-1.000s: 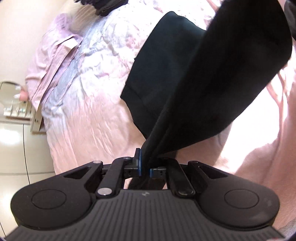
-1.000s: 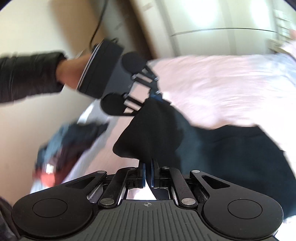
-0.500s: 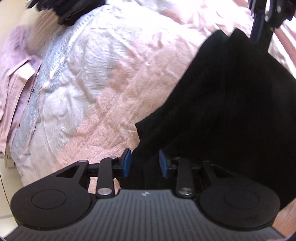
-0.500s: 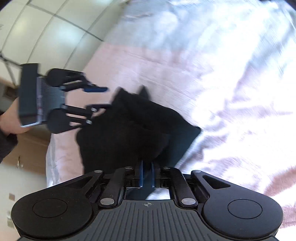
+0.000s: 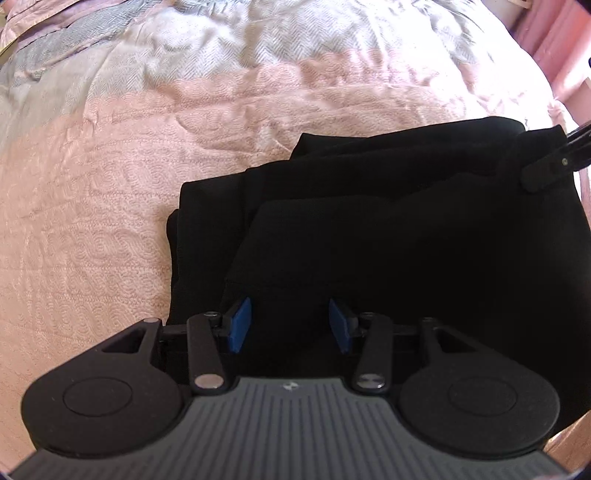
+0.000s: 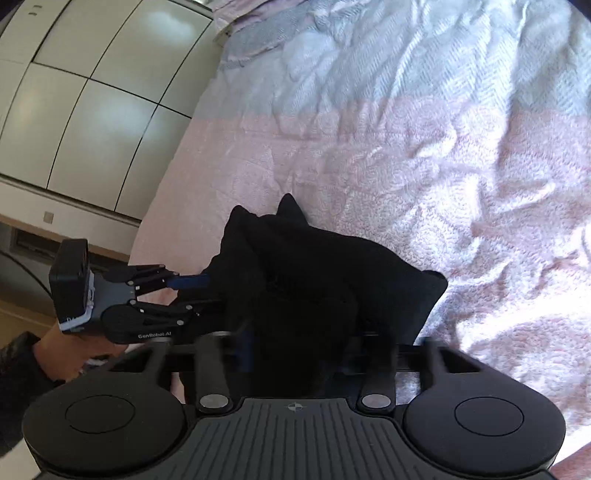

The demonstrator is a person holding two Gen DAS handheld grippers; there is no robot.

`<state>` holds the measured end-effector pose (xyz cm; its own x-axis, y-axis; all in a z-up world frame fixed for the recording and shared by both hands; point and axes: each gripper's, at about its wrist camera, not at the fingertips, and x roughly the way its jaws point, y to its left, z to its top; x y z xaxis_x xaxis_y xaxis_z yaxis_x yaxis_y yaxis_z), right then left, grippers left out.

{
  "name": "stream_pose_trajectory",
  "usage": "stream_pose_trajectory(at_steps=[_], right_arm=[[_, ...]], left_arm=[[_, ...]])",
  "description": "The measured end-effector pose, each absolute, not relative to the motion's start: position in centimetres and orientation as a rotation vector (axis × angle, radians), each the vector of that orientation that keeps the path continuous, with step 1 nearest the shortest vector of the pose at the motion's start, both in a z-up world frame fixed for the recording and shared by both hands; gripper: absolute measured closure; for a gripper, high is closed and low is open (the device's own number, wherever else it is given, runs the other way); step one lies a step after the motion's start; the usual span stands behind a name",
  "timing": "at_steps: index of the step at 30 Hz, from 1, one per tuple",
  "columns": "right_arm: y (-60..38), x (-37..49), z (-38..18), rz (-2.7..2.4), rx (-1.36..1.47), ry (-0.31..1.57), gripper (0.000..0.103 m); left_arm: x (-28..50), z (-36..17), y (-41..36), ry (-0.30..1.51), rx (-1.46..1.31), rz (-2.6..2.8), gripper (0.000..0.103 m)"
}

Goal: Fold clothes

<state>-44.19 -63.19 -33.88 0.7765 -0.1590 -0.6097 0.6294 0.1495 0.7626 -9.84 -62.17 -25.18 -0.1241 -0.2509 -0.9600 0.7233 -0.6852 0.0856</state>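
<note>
A black garment (image 5: 388, 229) lies folded in layers on the pink quilted bedspread (image 5: 110, 192). My left gripper (image 5: 291, 321) is open, its blue pads apart over the garment's near edge. In the right wrist view the same garment (image 6: 332, 273) lies just ahead of my right gripper (image 6: 295, 350), which is open with blurred fingers on either side of the cloth. The left gripper (image 6: 188, 291) shows there from the side, open at the garment's left edge. The right gripper's linkage (image 5: 554, 162) shows at the garment's far right corner.
The bedspread turns grey-blue toward the far side (image 6: 406, 55). White cabinet doors (image 6: 92, 92) stand beyond the bed's left edge. A pink pillow or sheet (image 5: 37, 14) lies at the top left. A pink curtain (image 5: 561, 48) hangs at the right.
Both grippers lowered the hanging garment onto the bed. The left gripper opened first and has opened wider; the right gripper has now opened too. The garment lies folded.
</note>
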Motion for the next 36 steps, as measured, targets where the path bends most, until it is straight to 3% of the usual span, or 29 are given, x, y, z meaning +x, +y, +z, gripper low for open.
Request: stream_pose_trajectory(at_steps=[3, 7, 11, 14, 18, 21, 25, 27, 31, 36], right_arm=[[-63.3, -43.8, -31.2, -0.585, 1.226, 0.446, 0.089], [-63.9, -45.3, -27.1, -0.591, 1.148, 0.359, 0.090], [-64.9, -46.4, -33.3, -0.637, 1.268, 0.442, 0.089], [-65.4, -47.8, -35.7, -0.627, 1.371, 0.406, 0.084], [-64.7, -48.7, -33.4, -0.653, 1.316, 0.400, 0.064], [-63.4, -49.7, -32.5, -0.701, 1.334, 0.373, 0.061], [-62.4, -49.5, -33.9, -0.726, 1.365, 0.386, 0.063], [-63.1, -49.3, -34.9, -0.760, 1.372, 0.403, 0.076], [-64.9, -49.7, -35.9, -0.783, 1.402, 0.422, 0.076], [-64.5, -50.8, -32.8, -0.838, 1.316, 0.462, 0.076]], left_arm=[[-9.7, -23.6, -61.7, 0.523, 1.436, -1.877, 0.062], [-9.3, -21.7, -62.0, 0.538, 1.304, -1.874, 0.061], [-10.2, -24.9, -62.8, 0.617, 1.360, -1.820, 0.061], [-10.6, -26.0, -62.6, 0.585, 1.402, -1.821, 0.061], [-9.8, -25.3, -62.6, 0.573, 1.380, -1.801, 0.061], [-8.9, -25.5, -62.7, 0.576, 1.373, -1.787, 0.061], [-8.4, -27.3, -63.1, 0.571, 1.380, -1.780, 0.057], [-8.6, -28.0, -63.6, 0.576, 1.392, -1.777, 0.055], [-8.6, -27.9, -64.5, 0.582, 1.413, -1.760, 0.049], [-6.5, -24.5, -63.4, 0.498, 1.392, -1.737, 0.055]])
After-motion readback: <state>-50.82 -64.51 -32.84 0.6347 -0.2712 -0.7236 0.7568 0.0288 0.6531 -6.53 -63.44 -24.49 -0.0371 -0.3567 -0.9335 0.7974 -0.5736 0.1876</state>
